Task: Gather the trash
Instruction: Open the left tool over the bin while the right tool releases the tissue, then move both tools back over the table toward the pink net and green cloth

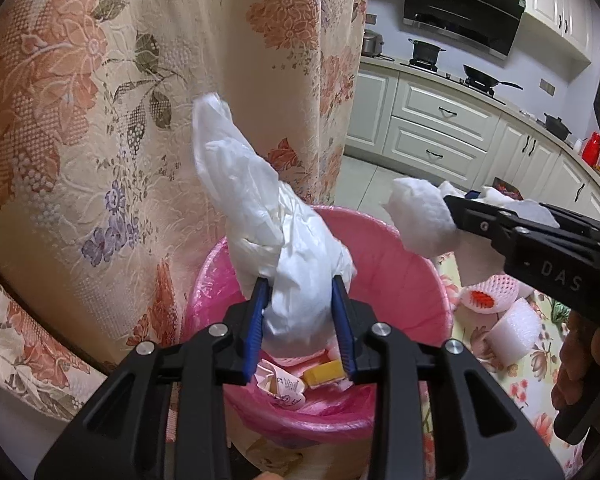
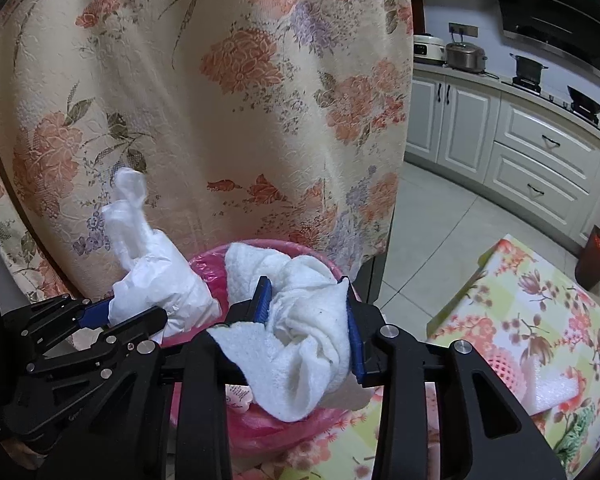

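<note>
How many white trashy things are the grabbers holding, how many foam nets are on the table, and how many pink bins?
White things held: 2 (plastic bag, paper towel)
Foam nets on the table: 2 ()
Pink bins: 1
Total: 5

Both views ride on hand-held grippers and look forward and downward along their fingers, close over a pink-lined bin (image 1: 412, 280) that stands in front of a floral curtain (image 1: 80, 120). The left wrist view sits right above the bin's near rim, with the left gripper (image 1: 302, 320) at the bottom centre and the right gripper (image 1: 456, 216) reaching in from the right. The right wrist view looks from slightly further right, its own gripper (image 2: 308, 312) low and central, the left one (image 2: 100, 316) at lower left. Both share the bin (image 2: 268, 424), the curtain (image 2: 220, 80), the patterned table (image 2: 540, 320) on the right and the far kitchen cabinets (image 1: 440, 120).
</note>
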Available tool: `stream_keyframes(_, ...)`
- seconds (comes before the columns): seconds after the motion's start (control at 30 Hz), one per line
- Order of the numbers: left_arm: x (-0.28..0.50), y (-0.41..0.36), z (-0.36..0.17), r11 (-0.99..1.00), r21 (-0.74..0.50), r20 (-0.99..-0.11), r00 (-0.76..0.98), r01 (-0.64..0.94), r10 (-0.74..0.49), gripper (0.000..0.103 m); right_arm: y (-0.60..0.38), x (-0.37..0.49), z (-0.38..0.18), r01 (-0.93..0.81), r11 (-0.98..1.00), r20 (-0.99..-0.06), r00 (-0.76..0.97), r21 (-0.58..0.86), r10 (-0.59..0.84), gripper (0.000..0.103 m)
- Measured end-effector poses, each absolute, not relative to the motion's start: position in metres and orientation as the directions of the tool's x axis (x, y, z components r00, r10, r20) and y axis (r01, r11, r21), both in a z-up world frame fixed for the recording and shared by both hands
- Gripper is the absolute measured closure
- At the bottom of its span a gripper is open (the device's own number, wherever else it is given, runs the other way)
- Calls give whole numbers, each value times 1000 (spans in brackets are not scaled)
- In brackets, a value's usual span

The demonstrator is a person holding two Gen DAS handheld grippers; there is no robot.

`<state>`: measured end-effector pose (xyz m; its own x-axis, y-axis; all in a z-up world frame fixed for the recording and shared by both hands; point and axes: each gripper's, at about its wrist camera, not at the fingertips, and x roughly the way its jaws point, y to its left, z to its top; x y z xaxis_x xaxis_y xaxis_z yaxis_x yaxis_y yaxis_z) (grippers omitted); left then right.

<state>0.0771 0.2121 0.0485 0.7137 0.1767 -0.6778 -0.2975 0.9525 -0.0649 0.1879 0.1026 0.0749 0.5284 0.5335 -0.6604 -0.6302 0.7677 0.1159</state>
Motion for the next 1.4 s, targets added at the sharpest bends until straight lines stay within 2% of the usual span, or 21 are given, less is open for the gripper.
stream_keyframes(0.07,79,212,47,952,-69,-682,711,-298,173,66,105,190,72,-631,766,-664,523,119,534,66)
stream_keyframes(0.1,81,212,47,951,-68,-682,710,-301,175,55,105,191,70,-630,767,-665,521,123,535,65)
stream_keyframes(0.13,81,212,47,949,-71,-682,709,-307,178,49,105,192,69,-629,767,-668,519,125,534,64)
stream_keyframes(0.23,80,216,47,947,-72,-683,707,-314,183,49,105,193,66,-628,769,-670,519,122,531,48)
stream_keyframes(0.33,80,216,47,946,-71,-685,705,-317,184,49,104,192,66,-625,771,-667,525,120,529,43)
stream_keyframes(0.77,70,205,55,950,-70,-676,715,-304,179,49,73,186,68,-588,801,-661,557,114,503,41)
stream_keyframes(0.9,67,194,57,954,-70,-673,720,-292,171,47,49,180,70,-557,823,-656,581,112,482,38)
stream_keyframes(1.4,73,130,66,978,-59,-662,741,-201,113,45,-61,158,76,-424,900,-637,667,103,388,36)
